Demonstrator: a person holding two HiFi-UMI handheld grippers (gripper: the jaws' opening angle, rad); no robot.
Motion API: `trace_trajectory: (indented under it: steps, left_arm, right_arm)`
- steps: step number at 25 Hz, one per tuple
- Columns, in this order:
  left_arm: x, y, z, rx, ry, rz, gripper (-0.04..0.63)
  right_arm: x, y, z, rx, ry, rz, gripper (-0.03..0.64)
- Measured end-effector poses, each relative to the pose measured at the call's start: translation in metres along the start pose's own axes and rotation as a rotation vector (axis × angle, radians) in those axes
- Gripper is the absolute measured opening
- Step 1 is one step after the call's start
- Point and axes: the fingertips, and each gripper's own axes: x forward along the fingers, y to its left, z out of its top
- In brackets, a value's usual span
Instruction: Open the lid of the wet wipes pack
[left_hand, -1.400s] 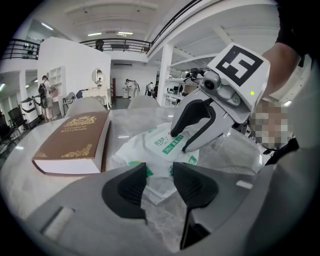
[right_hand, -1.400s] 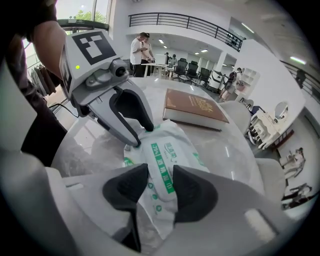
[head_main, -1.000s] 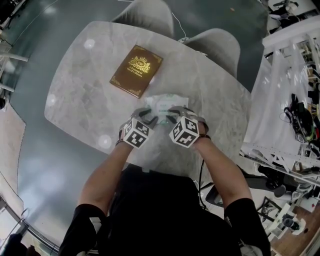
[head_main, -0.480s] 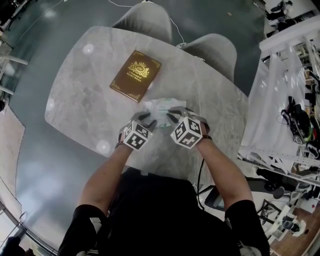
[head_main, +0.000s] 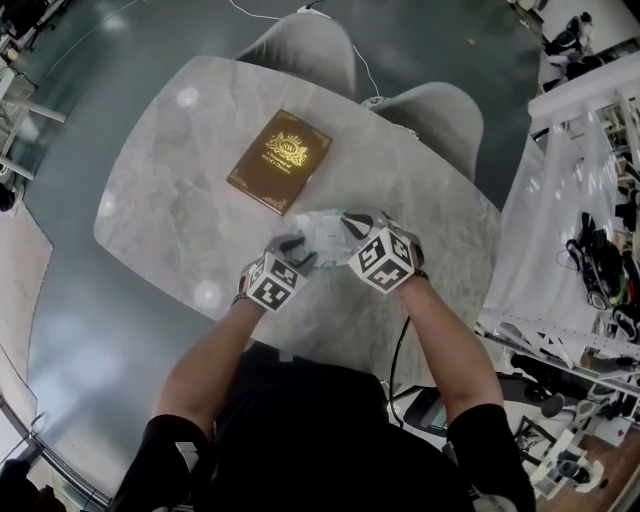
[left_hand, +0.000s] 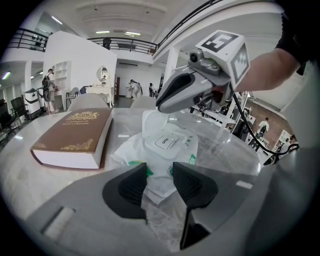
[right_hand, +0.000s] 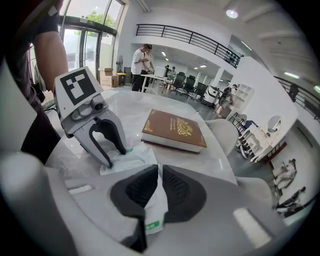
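Nearest in my left gripper view, the left tool (left_hand: 160, 170) stands with jaws apart, the crinkly near edge of the wet wipes pack (left_hand: 131, 152) loose between them. Just beyond, at centre frame, the smooth hard lid (left_hand: 166, 142) lies flat and unopened. The pack's long axis runs on to the right tool (right_hand: 160, 172), whose jaws have just been closing and pinch the soft white film at its far end. At the left, a brown gilt-stamped book (left_hand: 70, 134) rests on the marbled tabletop (left_hand: 20, 162).

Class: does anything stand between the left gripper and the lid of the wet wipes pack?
Nothing visible does. The lid lies bare just beyond the left gripper, whose open jaws straddle the near edge of the wet wipes pack. The book lies aside.
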Motion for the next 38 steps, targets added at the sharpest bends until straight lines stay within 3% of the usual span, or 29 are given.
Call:
trace_trajectory:
  steps: [9, 15, 24, 28, 34, 36, 38]
  left_arm:
    - [0.003, 0.003, 0.003, -0.032, 0.004, 0.015, 0.176]
    - [0.003, 0.004, 0.001, -0.051, -0.019, 0.032, 0.176]
    - [0.003, 0.004, 0.0, -0.078, -0.035, 0.047, 0.173]
    - [0.003, 0.004, 0.0, -0.082, -0.036, 0.049, 0.173]
    - [0.003, 0.004, 0.001, -0.08, -0.023, 0.042, 0.173]
    - [-0.002, 0.001, 0.003, -0.055, -0.019, 0.032, 0.154]
    - [-0.011, -0.002, 0.009, -0.024, -0.039, 0.04, 0.08]
  right_arm:
    - [0.036, -0.037, 0.0, 0.143, -0.055, -0.023, 0.052]
    - [0.049, -0.041, -0.017, 0.113, 0.005, -0.057, 0.08]
    - [0.031, -0.043, -0.051, 0.169, 0.043, -0.125, 0.08]
    - [0.034, -0.033, -0.055, 0.145, 0.051, -0.103, 0.061]
    - [0.038, -0.029, -0.059, 0.246, 0.049, -0.094, 0.032]
    - [0.033, -0.028, -0.057, 0.273, 0.042, -0.101, 0.032]
    - [0.023, -0.024, -0.054, 0.289, 0.025, -0.111, 0.032]
